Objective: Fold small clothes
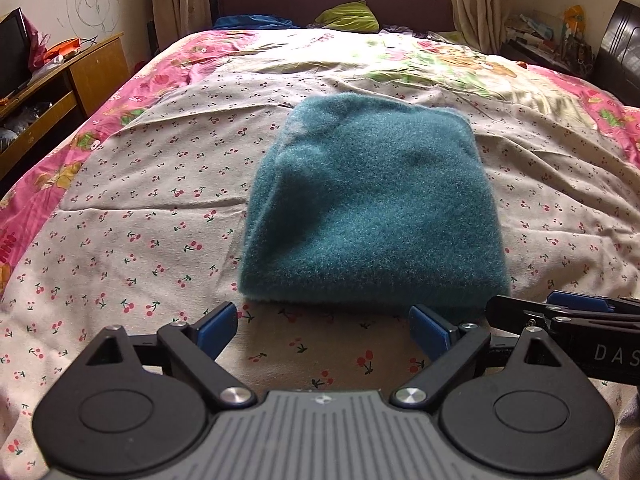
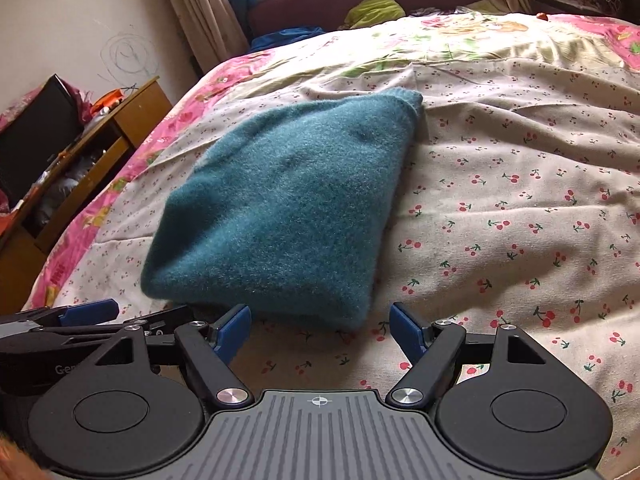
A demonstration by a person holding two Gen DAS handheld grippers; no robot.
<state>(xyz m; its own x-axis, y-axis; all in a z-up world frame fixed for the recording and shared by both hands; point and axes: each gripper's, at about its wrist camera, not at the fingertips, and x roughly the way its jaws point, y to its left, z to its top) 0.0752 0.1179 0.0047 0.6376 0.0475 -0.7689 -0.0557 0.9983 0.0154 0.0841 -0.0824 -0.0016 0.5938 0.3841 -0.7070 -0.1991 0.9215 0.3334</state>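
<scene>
Teal fuzzy garment (image 1: 372, 204) lies folded on the cherry-print bed (image 1: 140, 208), just beyond both grippers. Left gripper (image 1: 324, 330) and right gripper (image 2: 320, 328) hover spread wide, holding nothing.

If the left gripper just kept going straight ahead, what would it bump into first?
Most likely the folded teal sweater. The left gripper is open and low over the cherry-print bedspread, and the sweater's near edge lies just ahead of its fingertips. If it tips downward, it might brush the bedspread first; depth is hard to judge.
</scene>
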